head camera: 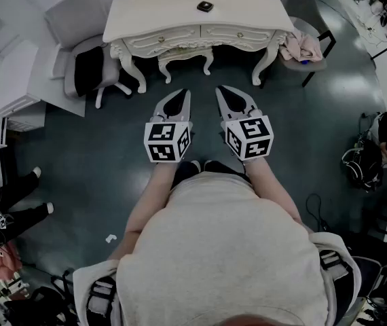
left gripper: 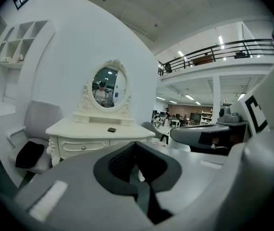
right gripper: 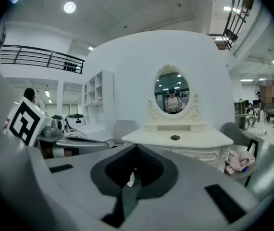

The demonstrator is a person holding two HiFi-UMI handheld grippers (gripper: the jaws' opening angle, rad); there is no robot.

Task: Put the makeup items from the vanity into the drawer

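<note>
A small dark makeup case [head camera: 205, 6] lies on top of the cream vanity [head camera: 153, 12], near the back middle in the head view. It also shows as the case [left gripper: 111, 129] on the vanity [left gripper: 79, 129] in the left gripper view, and as the case [right gripper: 175, 137] in the right gripper view. The vanity's front drawers [head camera: 237, 37] look closed. I stand back from it on the dark floor. My left gripper [head camera: 183, 93] and right gripper [head camera: 222, 88] are held side by side, pointing at the vanity, both shut and empty. Their jaws meet with nothing between them.
A grey chair [head camera: 88, 70] with a black cushion stands left of the vanity, and a chair with pink cloth [head camera: 301, 46] stands to its right. A small stool [head camera: 183, 56] sits under the vanity. An oval mirror [right gripper: 172, 93] rises behind it. A person's legs [head camera: 13, 195] show at far left.
</note>
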